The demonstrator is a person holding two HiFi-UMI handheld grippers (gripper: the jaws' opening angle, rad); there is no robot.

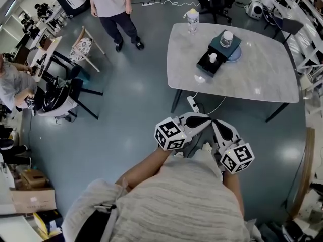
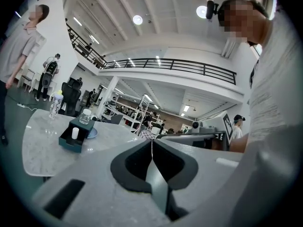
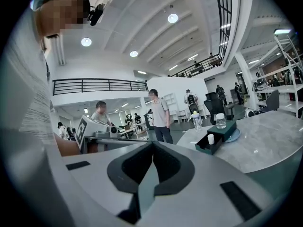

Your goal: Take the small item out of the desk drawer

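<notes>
While they are held close to the body, the left gripper and the right gripper are seen with jaws pressed together, and nothing is caught between them. Far off, a grey stone-look table is seen. On it, a small dark green desk drawer box is set with its drawer open, and a small white tube-shaped item is stood inside. A clear jar with a white lid is perched on top. With shut jaws, the item might be knocked over, or the jar tipped off if the box is bumped.
</notes>
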